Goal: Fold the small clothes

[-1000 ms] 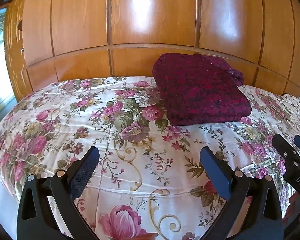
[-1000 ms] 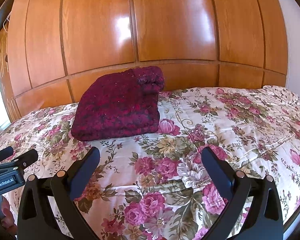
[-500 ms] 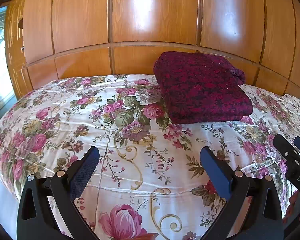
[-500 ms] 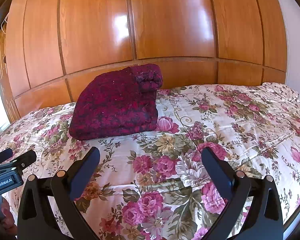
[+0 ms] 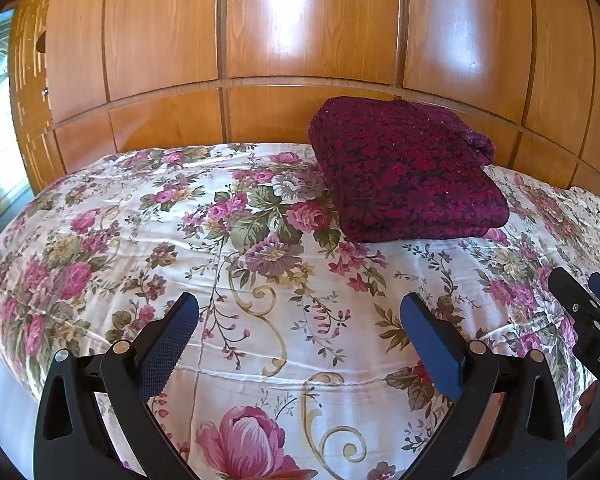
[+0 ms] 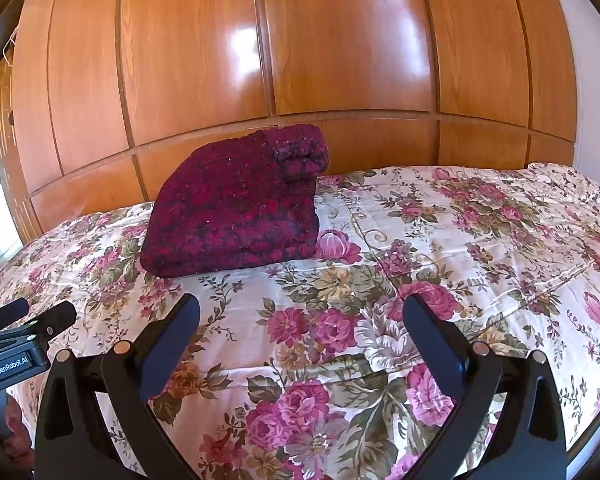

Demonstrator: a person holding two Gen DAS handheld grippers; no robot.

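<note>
Nearest us, our left gripper (image 5: 299, 322) is spread wide with nothing between its fingers, hovering above the floral bedspread (image 5: 204, 248) without touching it. Our right gripper (image 6: 301, 322) is spread just as wide, also empty and clear of the bedspread (image 6: 440, 248). In the left wrist view the right gripper shows at 4 o'clock; in the right wrist view the left one shows at 8 o'clock. Farther out, the folded maroon knit garment (image 5: 408, 172) lies on the bedspread at 1 o'clock from the left gripper and at 11 o'clock (image 6: 236, 208) from the right, well apart from both. Behind it stand the wooden wardrobe panels (image 5: 308, 36).
</note>
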